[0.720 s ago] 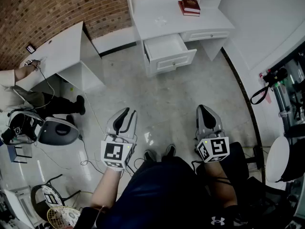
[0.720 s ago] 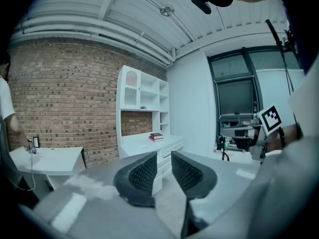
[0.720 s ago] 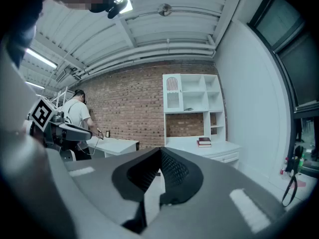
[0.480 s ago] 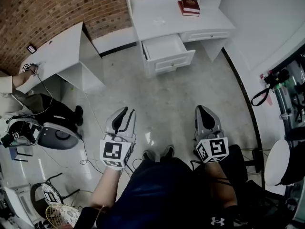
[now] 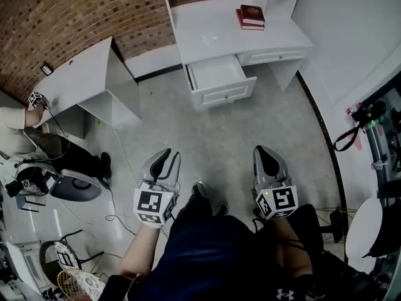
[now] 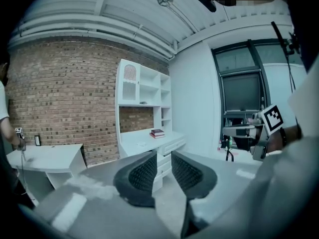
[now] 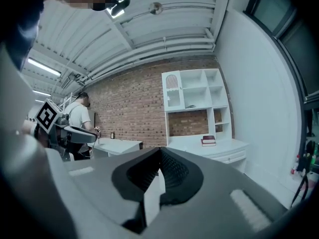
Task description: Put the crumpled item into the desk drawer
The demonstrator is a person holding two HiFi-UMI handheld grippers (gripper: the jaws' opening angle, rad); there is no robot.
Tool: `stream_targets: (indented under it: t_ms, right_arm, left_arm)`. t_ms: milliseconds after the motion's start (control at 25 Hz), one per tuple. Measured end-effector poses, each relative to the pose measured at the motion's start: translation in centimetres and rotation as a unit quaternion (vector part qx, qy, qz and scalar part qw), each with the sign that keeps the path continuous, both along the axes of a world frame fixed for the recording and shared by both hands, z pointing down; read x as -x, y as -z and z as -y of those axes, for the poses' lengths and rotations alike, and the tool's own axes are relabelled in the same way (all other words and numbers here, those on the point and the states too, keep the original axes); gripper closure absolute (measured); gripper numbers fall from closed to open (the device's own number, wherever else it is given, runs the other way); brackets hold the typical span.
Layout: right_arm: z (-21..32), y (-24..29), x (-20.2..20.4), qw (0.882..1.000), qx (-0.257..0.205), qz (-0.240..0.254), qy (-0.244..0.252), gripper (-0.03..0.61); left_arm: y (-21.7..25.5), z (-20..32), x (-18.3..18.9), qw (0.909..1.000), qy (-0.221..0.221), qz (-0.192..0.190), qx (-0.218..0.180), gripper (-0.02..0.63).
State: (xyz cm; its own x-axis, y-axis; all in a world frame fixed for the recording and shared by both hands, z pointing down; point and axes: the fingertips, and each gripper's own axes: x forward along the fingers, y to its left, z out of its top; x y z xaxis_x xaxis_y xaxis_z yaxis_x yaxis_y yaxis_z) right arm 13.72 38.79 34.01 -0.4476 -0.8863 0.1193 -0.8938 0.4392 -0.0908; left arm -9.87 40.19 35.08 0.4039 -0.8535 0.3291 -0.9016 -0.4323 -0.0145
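Drawer (image 5: 225, 94) pulled out below the tabletop's (image 5: 207, 24) front edge; left tool (image 5: 166, 153) gapes, right tool (image 5: 264, 151) pinched closed, both holding nothing.

Office-like study room: brick wall (image 5: 62, 17), white desks (image 5: 276, 33), open shelf unit (image 6: 142, 88), stacked books (image 5: 252, 15).

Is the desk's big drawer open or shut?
Open. The drawer is pulled far out from the white desk, so the head view looks down into its pale inside, which looks empty.
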Motion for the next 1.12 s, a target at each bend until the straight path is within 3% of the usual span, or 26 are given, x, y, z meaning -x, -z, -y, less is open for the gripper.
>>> stream_targets:
  t_ms: [320,560,680,880,1120]
  right_arm:
    - [7.9,-0.3,0.2,0.999,0.006,-0.025,-0.021,0.575]
    - [14.4,-0.2,0.2,0.997,0.021,-0.04,-0.057,0.575]
    - [17.8,-0.8,0.6,0.996,0.031,-0.046,-0.076,0.575]
    - [23.1,-1.1,2.0,0.993,0.035,-0.054,-0.102,0.575]
    - [27.8,-1.5,3.0,0.992,0.048,-0.064,-0.101,0.575]
  left_arm:
    - [-1.5,9.7,1.3,0.9996,-0.015,0.009,-0.022,0.514]
    - [-1.5,18.2,0.8,0.9964,-0.068,0.027,-0.043,0.514]
    - [-1.8,22.2,1.4,0.9927,-0.099,0.041,-0.056,0.612]
    - [-2.7,28.5,3.3,0.9857,-0.136,0.074,-0.066,0.612]
    - [-2.8,34.9,4.3,0.9856,-0.137,0.071,-0.068,0.612]
